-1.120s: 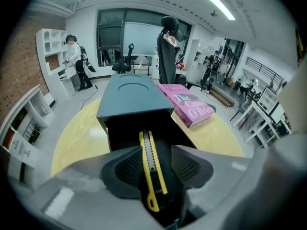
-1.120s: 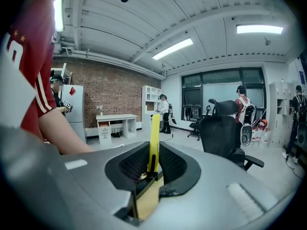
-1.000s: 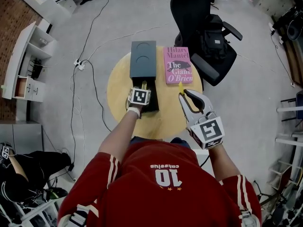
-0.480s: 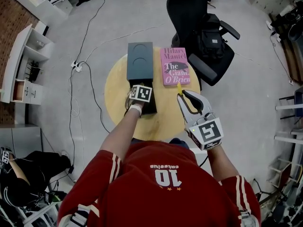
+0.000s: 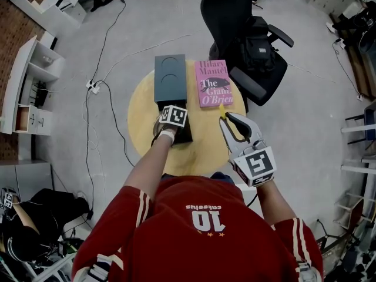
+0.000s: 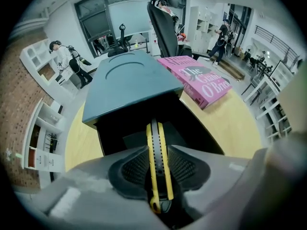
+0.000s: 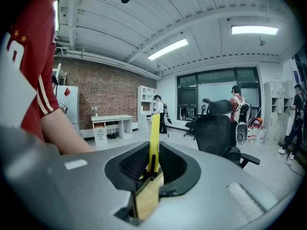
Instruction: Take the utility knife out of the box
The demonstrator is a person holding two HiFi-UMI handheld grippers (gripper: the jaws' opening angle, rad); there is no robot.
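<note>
The utility knife (image 6: 154,133) lies lengthways in the open black box (image 5: 185,135), its yellow-edged body running straight away from my left gripper's camera. I have the left gripper (image 6: 157,152) pointing steeply down into the box with the knife between its jaws. The jaws are closing, and the ribbed pads look to be already against the two yellow sides. Taking it across its narrow width makes sense to me. The long flat sides give the pads something parallel to bite on, and the knife can come straight up without scraping the box walls.

The teal lid (image 5: 169,78) sits at the far end of the box and covers only that part. This leaves the near half open enough for the gripper to come in from above. The box stands left of centre on the round yellow surface (image 5: 200,151), with a pink book (image 5: 214,83) just beside the lid on the right.

My right gripper (image 7: 153,147) is over the right side of the surface, held roughly level and well apart from the box. It is clenched on a slim yellow strip (image 7: 155,128) that pokes out past its tips. I judge it is parked there to stay out of the left gripper's way.

The knife has not yet left the box, so the lift remains, and I would want the grip firm first.
</note>
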